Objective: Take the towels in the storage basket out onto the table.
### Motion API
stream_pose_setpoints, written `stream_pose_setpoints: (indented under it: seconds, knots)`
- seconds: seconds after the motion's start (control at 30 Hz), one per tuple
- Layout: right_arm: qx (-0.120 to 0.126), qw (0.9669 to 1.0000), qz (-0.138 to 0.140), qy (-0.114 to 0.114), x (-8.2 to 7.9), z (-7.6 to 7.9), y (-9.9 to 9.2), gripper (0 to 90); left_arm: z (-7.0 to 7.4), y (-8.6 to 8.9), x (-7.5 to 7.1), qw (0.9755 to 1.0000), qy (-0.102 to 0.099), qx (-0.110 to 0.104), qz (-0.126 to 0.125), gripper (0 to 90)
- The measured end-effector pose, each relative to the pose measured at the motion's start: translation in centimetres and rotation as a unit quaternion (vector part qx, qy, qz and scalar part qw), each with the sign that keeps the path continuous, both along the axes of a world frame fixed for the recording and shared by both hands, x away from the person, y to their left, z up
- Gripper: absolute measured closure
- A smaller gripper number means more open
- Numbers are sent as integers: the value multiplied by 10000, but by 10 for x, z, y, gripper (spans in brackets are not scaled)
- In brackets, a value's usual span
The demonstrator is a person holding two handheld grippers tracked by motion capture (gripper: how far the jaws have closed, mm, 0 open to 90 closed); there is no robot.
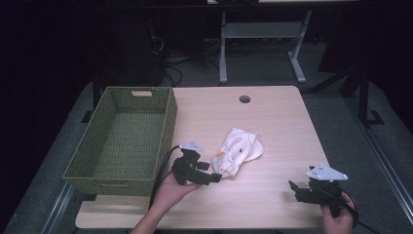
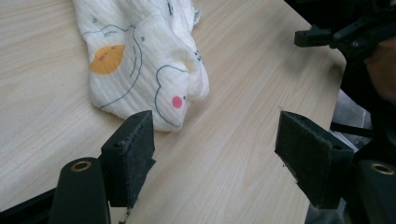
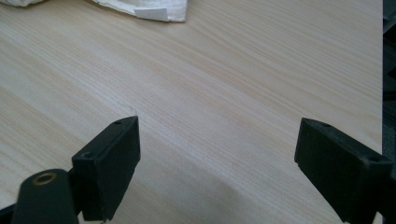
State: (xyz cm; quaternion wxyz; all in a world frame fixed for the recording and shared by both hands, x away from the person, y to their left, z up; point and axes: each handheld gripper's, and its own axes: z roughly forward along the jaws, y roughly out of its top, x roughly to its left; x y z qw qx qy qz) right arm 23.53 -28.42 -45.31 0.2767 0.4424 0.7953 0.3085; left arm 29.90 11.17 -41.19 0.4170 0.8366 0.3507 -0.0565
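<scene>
A white cloth printed with cartoon outlines and an orange patch lies crumpled near the middle of the wooden table. My left gripper is held low at the cloth's near-left end, pointing at it. In the left gripper view the gripper is open; the cloth ends just beyond one pad, and only bare wood lies between the jaws. My right gripper rests at the table's front right. It stands open over bare wood, with the cloth's hem far ahead.
A green woven basket stands along the table's left side, with nothing visible inside. A round cable hole sits near the far edge. The right gripper shows at the top right of the left gripper view. Desk legs and cables lie beyond the table.
</scene>
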Motion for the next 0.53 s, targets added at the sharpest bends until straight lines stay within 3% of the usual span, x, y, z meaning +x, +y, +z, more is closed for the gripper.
stream_pose_setpoints:
  seconds: [0.2, 0.33, 0.43, 0.53]
  knots:
    - [-14, 10000, 15, 11, 1, -1, 0, 139, -10, 5, -12, 10000, -28, -38, -76, 258]
    - [-18, 10000, 9, 30, 1, -3, -1, 139, -17, 7, -22, 9998, -135, 62, -100, 256]
    - [21, 10000, -15, 17, 1, -4, -2, 139, -22, 9, -24, 9997, -121, 149, -135, 256]
    - [56, 10000, -20, 47, 2, -6, -4, 139, -25, 9, -24, 9998, -85, 105, -124, 256]
